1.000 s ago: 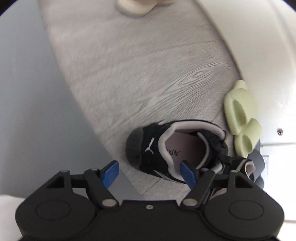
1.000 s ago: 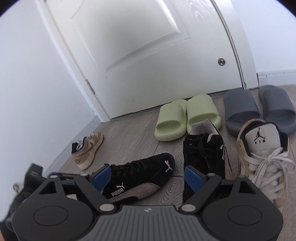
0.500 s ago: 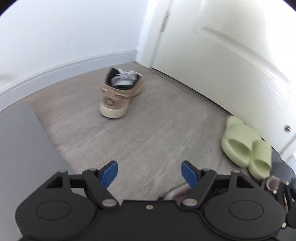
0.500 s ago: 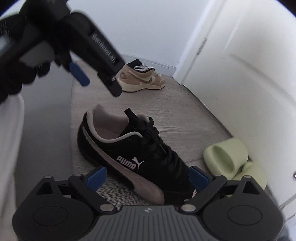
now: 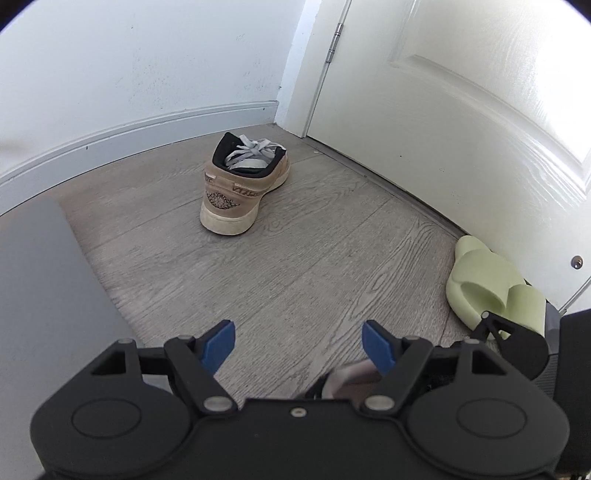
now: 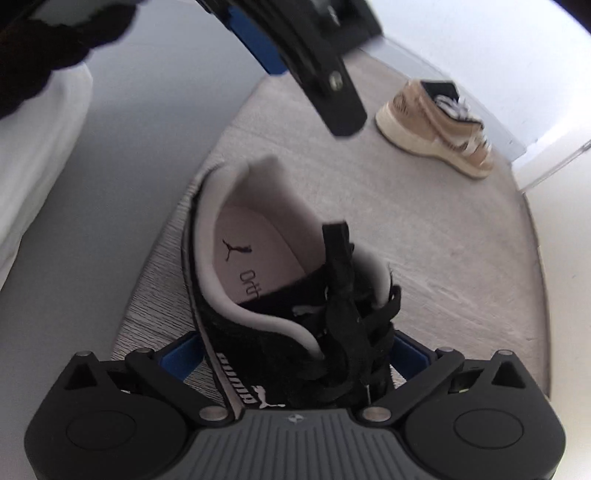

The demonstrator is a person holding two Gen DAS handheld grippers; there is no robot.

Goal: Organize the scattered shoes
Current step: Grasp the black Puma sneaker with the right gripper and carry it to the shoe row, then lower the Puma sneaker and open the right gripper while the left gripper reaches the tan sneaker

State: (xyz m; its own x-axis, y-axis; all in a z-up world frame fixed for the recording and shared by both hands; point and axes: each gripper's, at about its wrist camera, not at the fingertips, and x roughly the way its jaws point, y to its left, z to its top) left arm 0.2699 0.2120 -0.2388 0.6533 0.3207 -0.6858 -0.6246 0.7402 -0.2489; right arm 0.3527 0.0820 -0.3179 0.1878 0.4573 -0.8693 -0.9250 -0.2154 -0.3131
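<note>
A black suede sneaker [image 6: 266, 258] with a pale lining lies on the wood floor in the right wrist view. My right gripper [image 6: 295, 350] straddles its laced middle. The jaws are opening, the shoe lies between them, and the blue pads stand at its sides without a clear press. A finger [image 6: 332, 92] of my left gripper hangs above the shoe's heel. In the left wrist view my left gripper [image 5: 299, 343] is open over bare floor with nothing in it. A tan sneaker [image 5: 240, 188] stands near the corner, heel toward me, also the tan sneaker [image 6: 436, 129].
A pair of green slides [image 5: 491, 284] lies against the white door [image 5: 461, 110] at the right. A baseboard and white wall [image 5: 129, 74] close the far side. A flat grey surface [image 5: 37, 295] covers the left. White cloth [image 6: 37, 147] and a dark gloved hand [image 6: 55, 29] show at left.
My right gripper rolled and came down over the black sneaker, with its jaws spreading wider. The left wrist view swung up from the black sneaker to the tan sneaker by the wall.
</note>
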